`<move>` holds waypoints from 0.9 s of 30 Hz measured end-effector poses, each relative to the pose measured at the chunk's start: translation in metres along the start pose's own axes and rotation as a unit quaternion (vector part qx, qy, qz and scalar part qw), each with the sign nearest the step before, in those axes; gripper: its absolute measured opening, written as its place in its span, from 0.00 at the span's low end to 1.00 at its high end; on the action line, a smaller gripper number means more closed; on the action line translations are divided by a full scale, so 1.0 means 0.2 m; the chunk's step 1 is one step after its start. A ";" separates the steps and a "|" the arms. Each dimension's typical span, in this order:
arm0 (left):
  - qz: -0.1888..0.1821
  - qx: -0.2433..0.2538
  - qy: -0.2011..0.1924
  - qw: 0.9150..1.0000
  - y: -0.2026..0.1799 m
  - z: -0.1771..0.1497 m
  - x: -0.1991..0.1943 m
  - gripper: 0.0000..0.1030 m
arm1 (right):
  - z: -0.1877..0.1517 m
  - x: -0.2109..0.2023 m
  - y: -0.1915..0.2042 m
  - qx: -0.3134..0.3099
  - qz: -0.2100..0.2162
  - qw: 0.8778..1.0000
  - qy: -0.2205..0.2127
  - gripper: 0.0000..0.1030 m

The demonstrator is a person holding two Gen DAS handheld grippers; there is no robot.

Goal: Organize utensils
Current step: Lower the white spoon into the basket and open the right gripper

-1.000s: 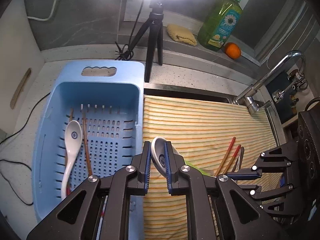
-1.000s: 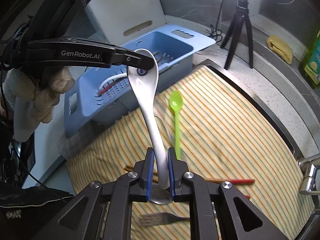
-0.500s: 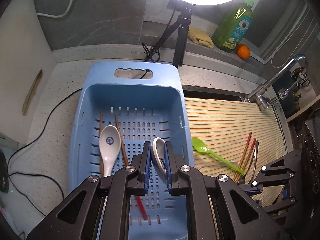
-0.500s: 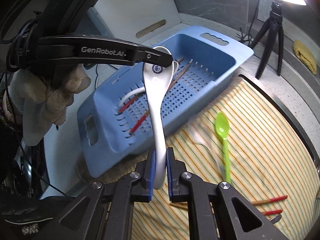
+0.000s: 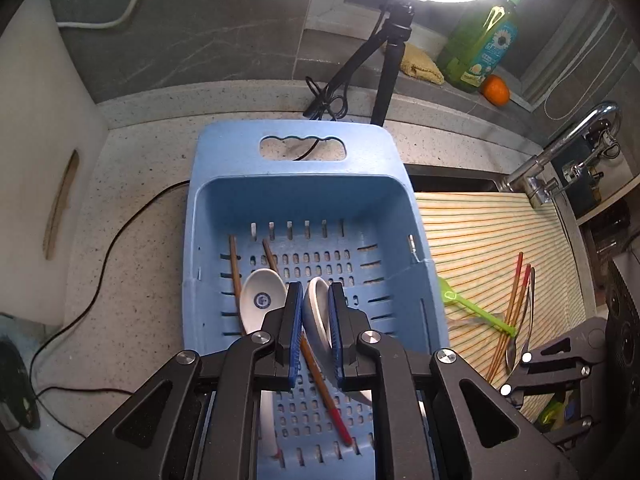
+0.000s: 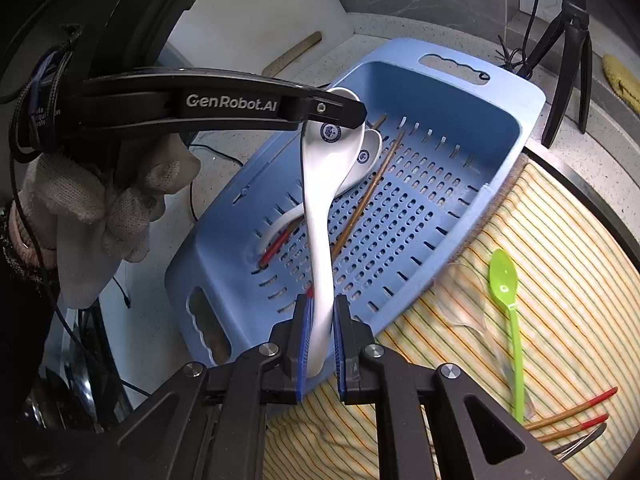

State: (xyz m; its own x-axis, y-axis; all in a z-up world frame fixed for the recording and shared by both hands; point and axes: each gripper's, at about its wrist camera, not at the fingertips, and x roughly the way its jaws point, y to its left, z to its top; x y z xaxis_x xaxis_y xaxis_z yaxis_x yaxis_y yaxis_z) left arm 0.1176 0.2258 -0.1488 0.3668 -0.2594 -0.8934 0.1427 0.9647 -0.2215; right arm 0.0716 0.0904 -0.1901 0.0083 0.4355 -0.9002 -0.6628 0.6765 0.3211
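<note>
Both grippers clamp one white ceramic spoon over the blue basket, the left gripper pinching its bowl and the right gripper its handle, while a green spoon lies right on the striped cloth.

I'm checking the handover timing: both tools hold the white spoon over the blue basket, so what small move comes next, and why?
Probably lower the white spoon into the blue basket and release: left tool grips its bowl, right tool its handle, directly above the spoon already inside.
</note>
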 end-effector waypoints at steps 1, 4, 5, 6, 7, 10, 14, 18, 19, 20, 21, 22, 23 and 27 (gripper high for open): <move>-0.002 0.000 0.003 1.000 0.01 0.01 0.01 0.11 | 0.01 0.02 0.01 0.006 0.000 1.000 0.002 0.10; -0.008 0.003 0.014 1.000 0.03 0.03 0.06 0.11 | 0.04 0.06 0.01 0.025 0.002 1.000 0.005 0.10; -0.009 0.005 0.017 1.000 0.03 0.04 0.07 0.11 | 0.05 0.07 0.02 0.030 0.003 1.000 0.006 0.10; -0.011 0.007 0.021 1.000 0.04 0.04 0.09 0.11 | 0.05 0.08 0.02 0.036 0.004 0.999 0.007 0.11; -0.012 0.008 0.025 1.000 0.04 0.05 0.11 0.11 | 0.06 0.10 0.02 0.045 0.005 0.999 0.007 0.11; -0.019 0.007 0.036 0.999 0.06 0.06 0.16 0.11 | 0.07 0.13 0.01 0.072 0.009 0.997 0.007 0.11; -0.027 0.005 0.052 0.998 0.06 0.08 0.23 0.11 | 0.08 0.18 0.02 0.094 0.013 0.995 0.007 0.12; -0.025 0.012 0.065 0.998 0.06 0.08 0.27 0.11 | 0.10 0.22 0.02 0.112 0.018 0.994 0.008 0.13; -0.024 0.012 0.066 0.997 0.06 0.08 0.27 0.11 | 0.10 0.23 0.02 0.113 0.018 0.993 0.006 0.13; -0.024 0.010 0.068 0.997 0.07 0.08 0.28 0.11 | 0.12 0.24 0.03 0.113 0.018 0.993 0.006 0.13; -0.024 0.007 0.070 0.997 0.08 0.07 0.29 0.11 | 0.12 0.25 0.03 0.112 0.016 0.994 0.005 0.14; -0.025 0.005 0.072 0.997 0.08 0.08 0.29 0.11 | 0.12 0.26 0.04 0.112 0.017 0.994 0.004 0.14; -0.026 0.003 0.075 0.997 0.09 0.07 0.30 0.11 | 0.12 0.26 0.04 0.111 0.017 0.994 0.004 0.15; -0.030 -0.001 0.081 0.996 0.08 0.08 0.32 0.13 | 0.12 0.26 0.08 0.105 0.022 0.994 0.003 0.17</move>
State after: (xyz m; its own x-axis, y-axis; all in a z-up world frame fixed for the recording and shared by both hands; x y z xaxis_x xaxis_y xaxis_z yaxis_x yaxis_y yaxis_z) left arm 0.1577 0.2239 -0.2043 0.2049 -0.3068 -0.9295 0.1575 0.9476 -0.2781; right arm 0.0790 0.1381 -0.2247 -0.0218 0.4641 -0.8855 -0.4909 0.7666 0.4139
